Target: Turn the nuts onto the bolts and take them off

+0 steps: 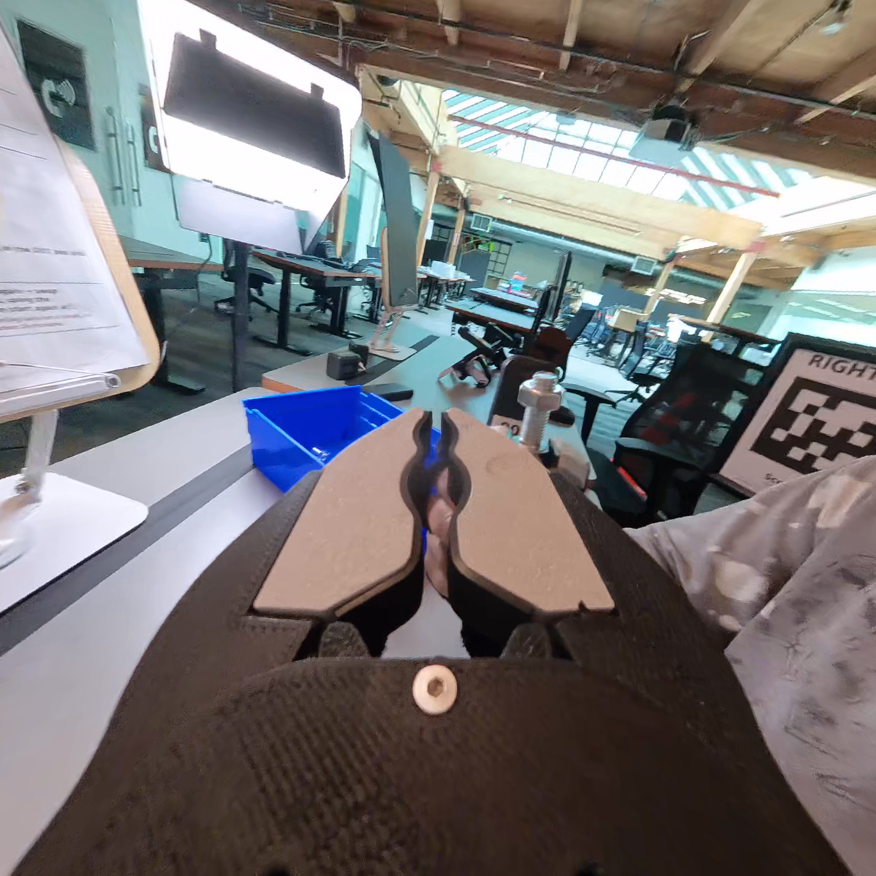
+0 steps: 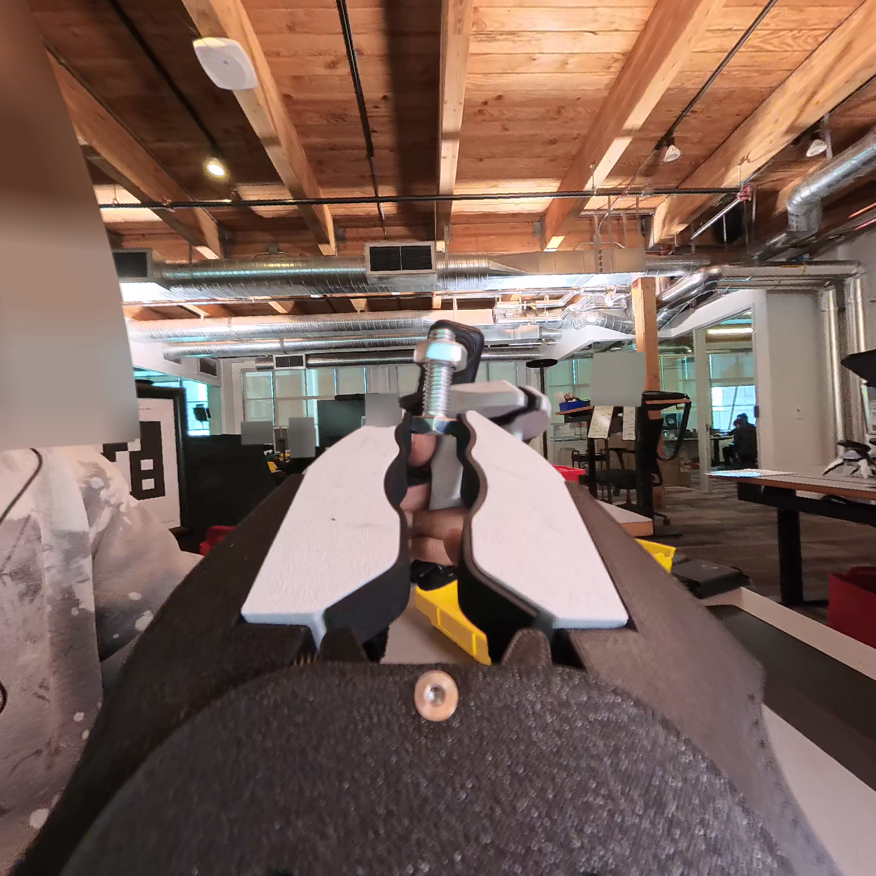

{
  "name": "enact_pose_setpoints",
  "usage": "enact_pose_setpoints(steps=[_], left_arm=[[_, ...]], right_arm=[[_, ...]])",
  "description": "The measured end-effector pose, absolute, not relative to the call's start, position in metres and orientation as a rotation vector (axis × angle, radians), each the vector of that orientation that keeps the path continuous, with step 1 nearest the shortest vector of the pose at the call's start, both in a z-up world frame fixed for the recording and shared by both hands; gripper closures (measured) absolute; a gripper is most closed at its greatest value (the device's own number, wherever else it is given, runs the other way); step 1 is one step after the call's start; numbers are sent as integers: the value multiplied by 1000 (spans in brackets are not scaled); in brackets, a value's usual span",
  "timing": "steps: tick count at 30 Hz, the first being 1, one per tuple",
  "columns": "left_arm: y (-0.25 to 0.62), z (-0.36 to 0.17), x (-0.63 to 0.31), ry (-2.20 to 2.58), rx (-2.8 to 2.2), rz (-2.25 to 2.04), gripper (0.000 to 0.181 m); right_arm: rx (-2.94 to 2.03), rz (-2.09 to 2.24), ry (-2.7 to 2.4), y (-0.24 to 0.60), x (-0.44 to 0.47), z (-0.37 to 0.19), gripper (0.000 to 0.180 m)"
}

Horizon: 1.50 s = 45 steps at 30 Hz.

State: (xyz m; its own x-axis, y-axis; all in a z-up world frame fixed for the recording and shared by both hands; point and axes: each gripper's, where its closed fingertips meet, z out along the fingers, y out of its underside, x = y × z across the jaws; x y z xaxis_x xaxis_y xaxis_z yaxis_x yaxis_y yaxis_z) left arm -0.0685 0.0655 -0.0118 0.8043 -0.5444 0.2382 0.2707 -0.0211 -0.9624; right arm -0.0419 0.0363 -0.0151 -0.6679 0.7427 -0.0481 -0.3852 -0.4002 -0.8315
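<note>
Steel bolt (image 2: pixel 436 393) is held upright by its head at the right gripper (image 2: pixel 433 433) tips, nut (image 2: pixel 438 353) near its top; left gripper (image 1: pixel 436 419), closed and empty, is seen just beside.

One bolt (image 2: pixel 435 394) shows, with one hex nut (image 2: pixel 441 353) near its top end. There are two grippers: the left gripper (image 1: pixel 436 419) and the right gripper (image 2: pixel 432 433). One blue bin (image 1: pixel 303 429) and one yellow bin (image 2: pixel 452 621) sit on the table.
</note>
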Motion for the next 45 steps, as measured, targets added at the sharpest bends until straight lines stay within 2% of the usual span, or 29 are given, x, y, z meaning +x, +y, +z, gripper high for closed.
enact_pose_setpoints(steps=[8,10,12,13,20,23,25,26,33,36,37,38,39,45], left_arm=[[48,1,-41,363,-1403,-820,150],[52,-3,-43,352,-1421,-787,152],[59,-8,-58,263,-1467,-744,176],[62,-11,-65,245,-1481,-695,178],[47,-2,-43,356,-1435,-826,150],[51,-5,-43,354,-1453,-804,152],[58,-10,-58,271,-1496,-753,173],[61,-16,-67,253,-1520,-687,174],[45,-5,-43,375,-1462,-825,150],[50,-10,-40,386,-1490,-780,152],[50,-10,-42,371,-1492,-802,156],[55,-12,-52,312,-1516,-771,172],[59,-16,-62,283,-1529,-694,173],[47,-7,-48,363,-1477,-786,154]], right_arm=[[-589,2068,-1098,38,-48,-20,162],[-592,2069,-1094,37,-48,-20,162],[-558,2113,-1090,37,-43,-17,162],[-549,2108,-1098,36,-42,-16,162],[-588,2068,-1106,37,-48,-20,162],[-588,2066,-1106,35,-48,-20,162],[-555,2099,-1100,35,-43,-16,162],[-548,2098,-1104,34,-42,-15,162],[-593,2061,-1104,37,-48,-20,162],[-593,2057,-1106,35,-48,-19,162],[-592,2063,-1094,37,-47,-18,162],[-567,2086,-1087,38,-43,-16,162],[-560,2090,-1094,37,-42,-14,162],[-593,2049,-1104,38,-47,-18,162]])
